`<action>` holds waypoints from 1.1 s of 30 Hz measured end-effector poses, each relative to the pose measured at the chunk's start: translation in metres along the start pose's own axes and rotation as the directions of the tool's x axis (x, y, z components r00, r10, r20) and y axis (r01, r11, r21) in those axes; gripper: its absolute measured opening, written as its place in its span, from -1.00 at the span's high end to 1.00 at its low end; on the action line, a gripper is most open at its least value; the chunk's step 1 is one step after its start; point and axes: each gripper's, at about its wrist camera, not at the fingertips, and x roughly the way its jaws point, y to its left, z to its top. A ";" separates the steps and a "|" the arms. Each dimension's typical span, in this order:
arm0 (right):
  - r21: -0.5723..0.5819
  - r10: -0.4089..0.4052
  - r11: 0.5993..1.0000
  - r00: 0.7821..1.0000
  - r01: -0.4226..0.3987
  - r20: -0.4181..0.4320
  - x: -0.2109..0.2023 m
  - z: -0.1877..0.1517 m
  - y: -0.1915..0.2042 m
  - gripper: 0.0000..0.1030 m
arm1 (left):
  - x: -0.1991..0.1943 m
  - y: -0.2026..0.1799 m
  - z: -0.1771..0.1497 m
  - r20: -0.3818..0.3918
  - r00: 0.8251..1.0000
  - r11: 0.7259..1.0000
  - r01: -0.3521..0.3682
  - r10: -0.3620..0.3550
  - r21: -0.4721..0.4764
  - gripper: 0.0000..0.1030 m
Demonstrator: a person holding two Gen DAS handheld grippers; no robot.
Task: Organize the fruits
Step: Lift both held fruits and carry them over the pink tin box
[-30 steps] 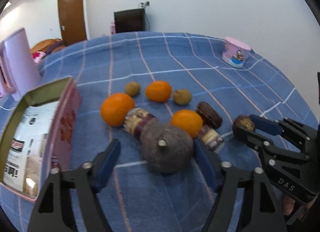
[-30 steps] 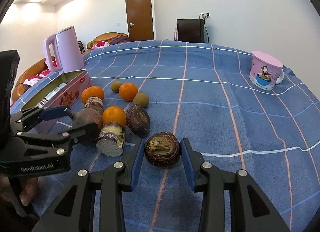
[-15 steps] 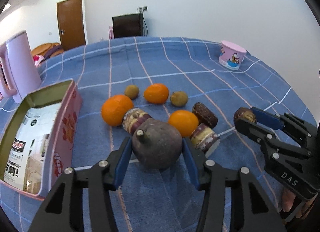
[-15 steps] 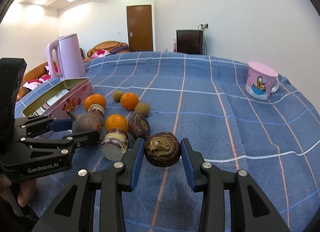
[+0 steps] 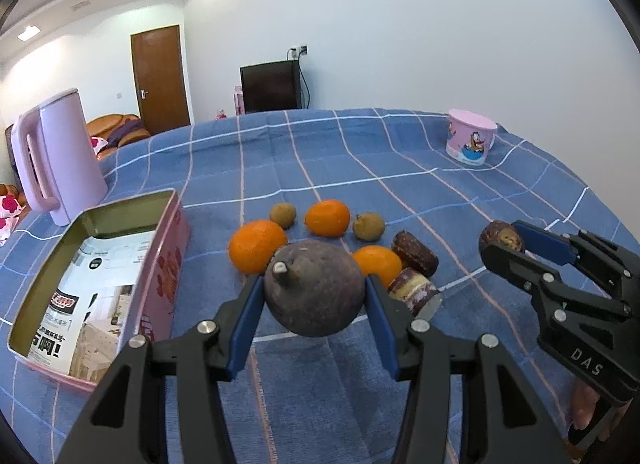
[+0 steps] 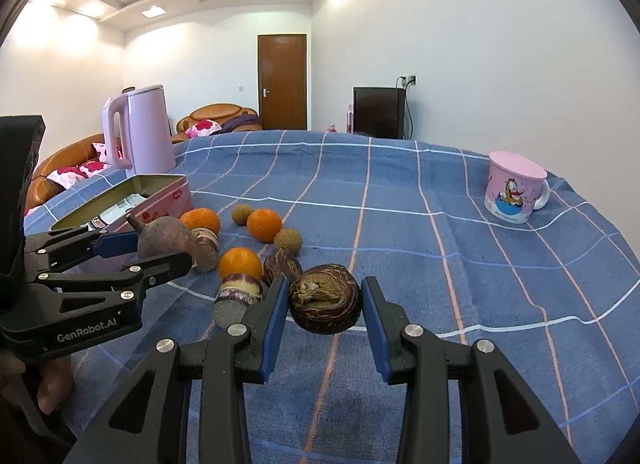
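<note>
My left gripper (image 5: 313,284) is shut on a big dark purple fruit (image 5: 316,300) with a stub stem, held just over the blue checked cloth (image 5: 400,183). Beside it, my right gripper (image 6: 325,292) is shut on a small brown fruit (image 6: 325,306) low over the cloth. From the right wrist view, the left gripper (image 6: 160,248) and its fruit (image 6: 164,238) are at the left. Three oranges (image 5: 258,246), two small tan fruits (image 5: 369,226) and two dark cut pieces (image 5: 414,254) lie behind. A third cut piece (image 6: 208,242) shows in the right wrist view.
An open pink tin (image 5: 160,264) with a printed leaflet inside lies at the left of the fruits. A pink kettle (image 5: 60,155) stands behind it. A pink cartoon mug (image 5: 470,141) stands far right. Bare cloth lies to the right.
My left gripper's jaws closed onto the big dark fruit and raised it slightly, towards the tin. The right gripper kept its hold on the small brown fruit and tilted upward.
</note>
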 end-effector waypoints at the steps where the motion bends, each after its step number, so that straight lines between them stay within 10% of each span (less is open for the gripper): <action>1: -0.002 0.000 1.000 1.000 0.000 0.005 -0.001 0.000 0.000 0.24 | -0.001 0.000 0.000 0.008 1.000 1.000 -0.004 0.004 0.000 -0.03; 33: -0.038 -0.001 0.999 0.991 0.006 0.134 -0.021 -0.004 0.008 0.24 | -0.022 -0.005 -0.003 0.149 0.984 0.995 -0.101 0.097 0.018 -0.03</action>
